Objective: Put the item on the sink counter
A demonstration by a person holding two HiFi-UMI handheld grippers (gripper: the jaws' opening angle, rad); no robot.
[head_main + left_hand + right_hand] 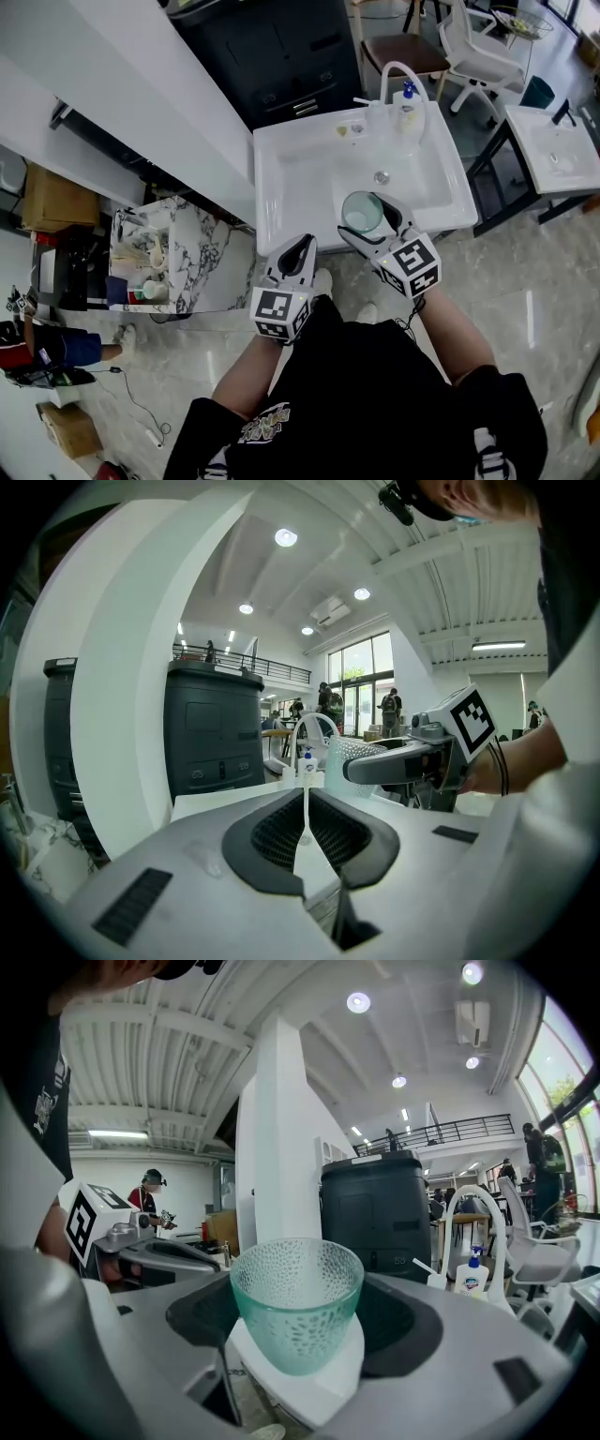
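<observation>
A dimpled green glass cup (362, 212) is upright between the jaws of my right gripper (367, 215), which is shut on it. It hangs over the front rim of the white sink counter (281, 159). In the right gripper view the cup (297, 1302) fills the middle and my right gripper (298, 1354) closes on its lower part. My left gripper (300, 249) hovers just before the counter's front edge, left of the cup, shut with nothing in it. In the left gripper view my left gripper (306, 810) shows only a thin slit between its pads, and the cup (349, 761) is to the right.
A curved white faucet (403, 77), a soap pump bottle (406, 106) and a small tumbler (357, 127) stand at the basin's back. A dark cabinet (272, 47) is behind. A marble shelf (178, 253) with bottles is at the left, a second basin (558, 150) and chair (473, 47) at the right.
</observation>
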